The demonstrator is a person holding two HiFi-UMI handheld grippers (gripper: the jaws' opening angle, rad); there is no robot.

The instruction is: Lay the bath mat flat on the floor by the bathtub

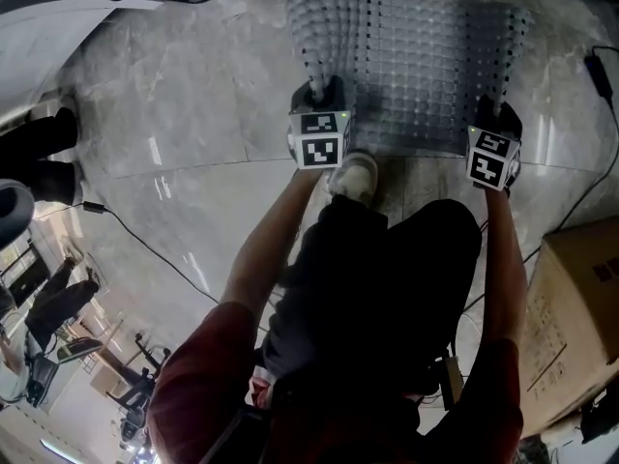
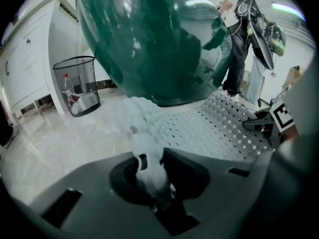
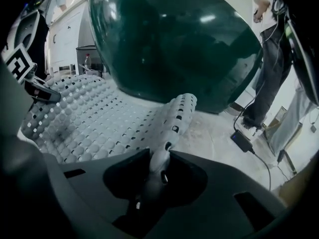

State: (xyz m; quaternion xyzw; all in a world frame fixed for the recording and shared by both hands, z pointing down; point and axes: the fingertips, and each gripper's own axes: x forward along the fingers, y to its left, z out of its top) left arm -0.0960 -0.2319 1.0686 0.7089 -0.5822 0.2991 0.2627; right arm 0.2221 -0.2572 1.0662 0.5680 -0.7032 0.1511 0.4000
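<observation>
Their own views show the left gripper (image 2: 149, 176) and right gripper (image 3: 155, 169) each clamped on a near corner of the bath mat (image 1: 416, 66). It spreads over the marble floor (image 1: 174, 133). Beyond stand the green bathtub (image 2: 159, 44) and a bin (image 2: 77, 83).

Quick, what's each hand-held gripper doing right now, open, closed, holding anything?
Left hand-held gripper: closed on a mat corner.
Right hand-held gripper: closed on another mat corner.

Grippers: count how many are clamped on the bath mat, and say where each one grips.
2. The left gripper pinches the bath mat at its near left corner; the right gripper pinches its near right corner. No other gripper is in view.
</observation>
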